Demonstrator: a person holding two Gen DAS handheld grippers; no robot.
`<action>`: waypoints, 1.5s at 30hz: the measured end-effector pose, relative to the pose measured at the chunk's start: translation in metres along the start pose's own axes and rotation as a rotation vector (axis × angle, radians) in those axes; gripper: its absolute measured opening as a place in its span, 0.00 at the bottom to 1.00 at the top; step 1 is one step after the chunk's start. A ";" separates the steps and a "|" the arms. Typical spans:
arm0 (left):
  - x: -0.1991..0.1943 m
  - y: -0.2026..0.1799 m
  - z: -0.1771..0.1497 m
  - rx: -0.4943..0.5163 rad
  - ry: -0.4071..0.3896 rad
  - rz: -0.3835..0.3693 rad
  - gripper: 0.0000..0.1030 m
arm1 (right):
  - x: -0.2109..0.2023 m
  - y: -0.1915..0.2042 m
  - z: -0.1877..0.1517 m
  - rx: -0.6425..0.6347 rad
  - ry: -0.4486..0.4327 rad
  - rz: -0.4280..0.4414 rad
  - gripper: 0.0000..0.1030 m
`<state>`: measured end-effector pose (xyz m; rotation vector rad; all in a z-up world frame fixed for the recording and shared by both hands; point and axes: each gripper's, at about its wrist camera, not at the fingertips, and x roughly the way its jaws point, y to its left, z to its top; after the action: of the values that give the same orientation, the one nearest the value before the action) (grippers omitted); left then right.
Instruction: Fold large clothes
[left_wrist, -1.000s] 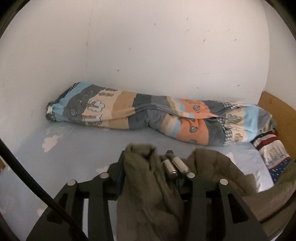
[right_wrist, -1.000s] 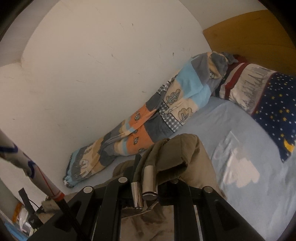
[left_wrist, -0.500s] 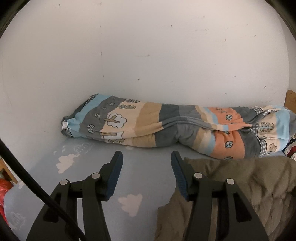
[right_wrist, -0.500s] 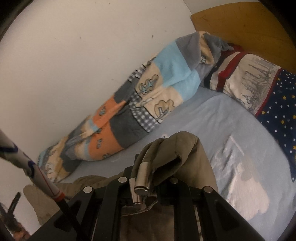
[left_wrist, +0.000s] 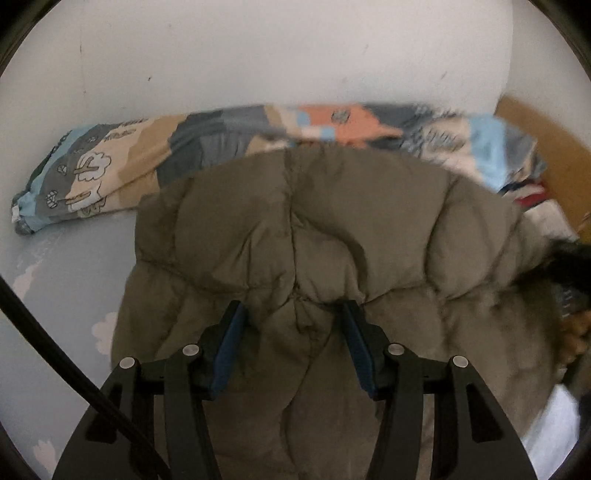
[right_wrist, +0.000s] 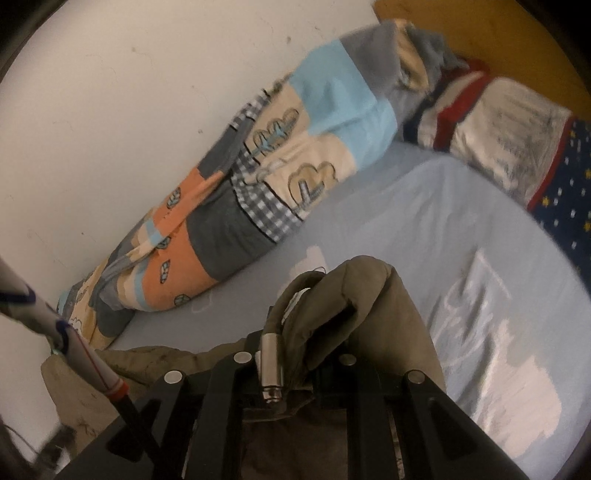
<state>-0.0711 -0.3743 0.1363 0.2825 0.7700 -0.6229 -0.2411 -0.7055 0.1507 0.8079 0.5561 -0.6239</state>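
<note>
Left wrist view: my left gripper (left_wrist: 293, 314) gapes over the olive jacket (left_wrist: 332, 229); my right gripper (right_wrist: 295, 354) pinches its edge.

The right claw (right_wrist: 295, 354) is clamped on a bunched fold of the olive padded jacket (right_wrist: 354, 295), above the pale blue bed sheet (right_wrist: 443, 229). A patchwork quilt (right_wrist: 258, 177) lies rolled along the white wall (right_wrist: 110, 92).

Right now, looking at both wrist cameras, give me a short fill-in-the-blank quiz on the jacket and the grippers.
1. The left gripper is ____ over the olive jacket.
2. The right gripper is ____ on a fold of the jacket.
3. The patchwork quilt lies against the ____.

Missing words: open; shut; wall
</note>
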 end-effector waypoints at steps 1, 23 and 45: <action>0.008 -0.002 -0.001 0.014 0.014 0.015 0.52 | 0.002 -0.003 0.000 0.018 0.007 0.010 0.17; 0.050 0.000 -0.004 0.001 0.052 0.059 0.65 | -0.023 0.028 -0.058 -0.358 0.079 -0.041 0.47; -0.003 0.012 -0.017 -0.089 0.011 0.062 0.75 | -0.012 0.002 -0.060 -0.223 0.175 -0.049 0.51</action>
<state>-0.0753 -0.3557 0.1269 0.2273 0.7941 -0.5271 -0.2610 -0.6530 0.1258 0.6426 0.7927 -0.5278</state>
